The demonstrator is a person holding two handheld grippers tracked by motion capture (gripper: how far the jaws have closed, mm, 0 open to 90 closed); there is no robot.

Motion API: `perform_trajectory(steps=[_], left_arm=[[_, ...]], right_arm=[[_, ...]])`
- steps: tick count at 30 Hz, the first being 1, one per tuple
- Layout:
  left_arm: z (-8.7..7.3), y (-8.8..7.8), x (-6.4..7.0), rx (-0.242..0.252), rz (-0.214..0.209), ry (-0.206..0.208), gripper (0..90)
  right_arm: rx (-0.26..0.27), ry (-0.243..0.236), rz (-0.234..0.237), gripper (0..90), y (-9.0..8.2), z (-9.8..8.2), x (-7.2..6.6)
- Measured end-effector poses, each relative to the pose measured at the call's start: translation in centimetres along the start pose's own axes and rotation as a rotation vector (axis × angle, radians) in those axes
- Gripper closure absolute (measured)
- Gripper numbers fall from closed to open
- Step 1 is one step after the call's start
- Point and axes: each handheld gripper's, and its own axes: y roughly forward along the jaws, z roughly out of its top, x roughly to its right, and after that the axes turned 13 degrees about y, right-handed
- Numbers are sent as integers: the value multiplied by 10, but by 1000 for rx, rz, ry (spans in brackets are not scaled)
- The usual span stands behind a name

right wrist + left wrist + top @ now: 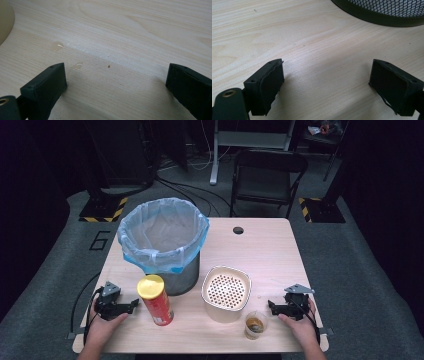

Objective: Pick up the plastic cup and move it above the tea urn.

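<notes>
Both the left gripper (134, 304) and right gripper (270, 305) rest released, jaws wide and empty, on the table (270, 250). The tall chip can (156, 300), lower left of centre, could topple if nudged, and the small cup of liquid (255, 324), lower right, might spill if the right jaws clip it.

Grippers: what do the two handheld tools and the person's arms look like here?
Both the left gripper and the right gripper are black, each with two blocky, flat-faced jaws and a grey three-cornered plate on top. A black cable trails from each. The forearms are bare, with no sleeves in sight.
</notes>
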Motion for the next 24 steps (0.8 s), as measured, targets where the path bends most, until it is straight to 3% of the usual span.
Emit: perform_trajectory(steps=[17, 19, 20, 23, 24], left_arm=[[-2, -1, 2, 13, 22, -11, 131], [-2, -1, 2, 12, 22, -11, 131], [-2, -1, 2, 12, 22, -11, 131], [-2, -1, 2, 13, 22, -11, 132], [-2, -1, 2, 14, 22, -10, 132]], right_arm=[[6, 17, 0, 56, -3, -2, -1], [12, 5, 7, 90, -4, -3, 0], [21, 5, 14, 159, -6, -4, 0], [26, -2, 23, 205, -7, -4, 0], [17, -8, 31, 276, -10, -4, 0]])
